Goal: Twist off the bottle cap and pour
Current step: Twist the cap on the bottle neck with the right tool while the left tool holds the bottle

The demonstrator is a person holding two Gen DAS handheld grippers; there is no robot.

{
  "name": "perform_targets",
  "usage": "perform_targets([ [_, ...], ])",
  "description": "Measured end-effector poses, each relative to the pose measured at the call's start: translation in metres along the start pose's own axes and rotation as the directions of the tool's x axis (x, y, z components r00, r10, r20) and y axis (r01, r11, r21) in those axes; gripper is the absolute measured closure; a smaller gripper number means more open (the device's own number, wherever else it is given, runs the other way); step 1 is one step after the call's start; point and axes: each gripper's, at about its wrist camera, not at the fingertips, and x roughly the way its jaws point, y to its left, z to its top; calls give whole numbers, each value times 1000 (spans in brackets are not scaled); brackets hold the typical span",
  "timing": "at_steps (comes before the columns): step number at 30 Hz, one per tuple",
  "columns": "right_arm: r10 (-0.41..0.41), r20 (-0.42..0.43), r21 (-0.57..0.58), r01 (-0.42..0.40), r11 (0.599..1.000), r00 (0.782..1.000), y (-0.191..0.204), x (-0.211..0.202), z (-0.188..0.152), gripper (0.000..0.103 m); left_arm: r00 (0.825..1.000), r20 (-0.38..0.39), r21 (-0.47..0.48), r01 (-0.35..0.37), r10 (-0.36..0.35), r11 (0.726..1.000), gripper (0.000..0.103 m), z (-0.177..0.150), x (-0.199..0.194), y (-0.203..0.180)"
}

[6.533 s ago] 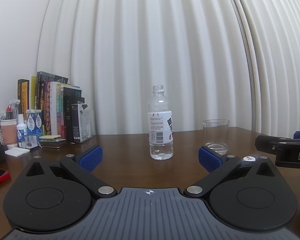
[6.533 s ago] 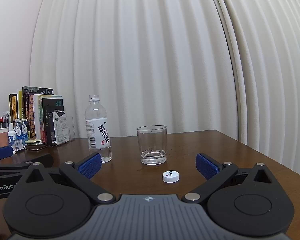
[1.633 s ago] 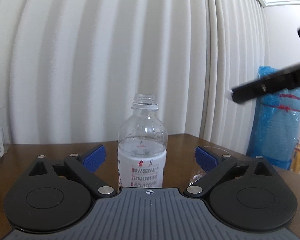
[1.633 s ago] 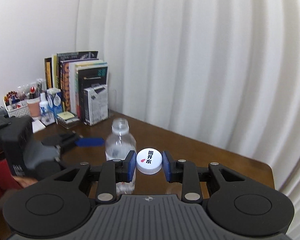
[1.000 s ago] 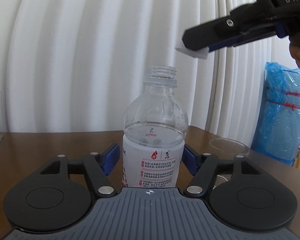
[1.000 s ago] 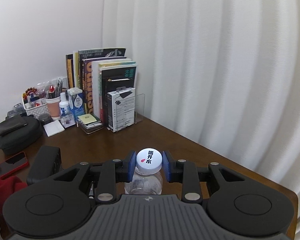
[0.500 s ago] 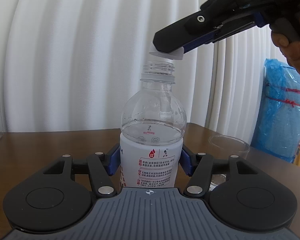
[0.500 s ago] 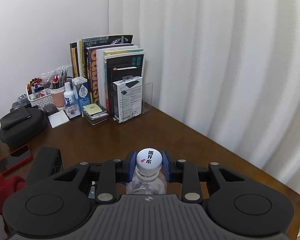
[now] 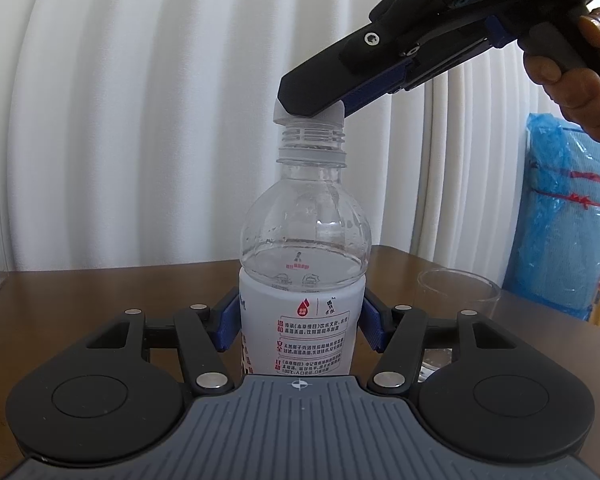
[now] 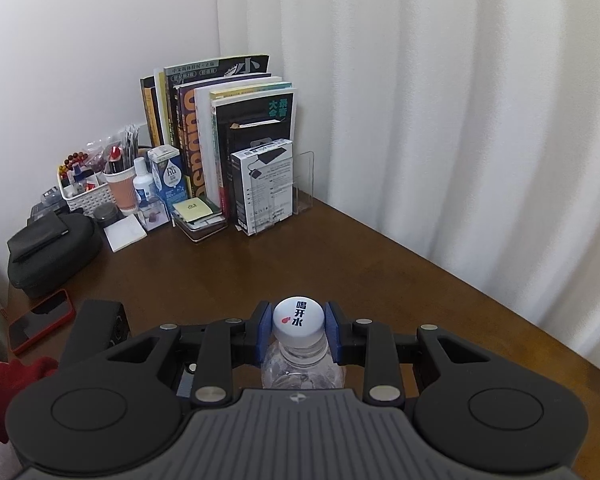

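White curtains back a brown table (image 10: 228, 272), books (image 10: 220, 128) at upper left of the right view. Centre frame, the left gripper (image 9: 300, 320) is clamped on the upright bottle (image 9: 304, 264) at its label. From upper right, the right gripper (image 10: 299, 326) pinches the white cap (image 10: 299, 318) tilted on the bottle mouth; glass (image 9: 456, 284) at right
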Motion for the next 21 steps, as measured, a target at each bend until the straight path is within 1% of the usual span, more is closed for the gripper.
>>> perform_targets([
  [5, 1, -6, -10, -1, 1000, 1000, 1, 1, 2, 72, 1000, -2, 11, -2, 2, 1000, 44, 2, 1, -2],
  [21, -40, -32, -55, 38, 998, 999, 6, 2, 3, 72, 1000, -4, 20, -10, 11, 1000, 44, -1, -5, -5],
])
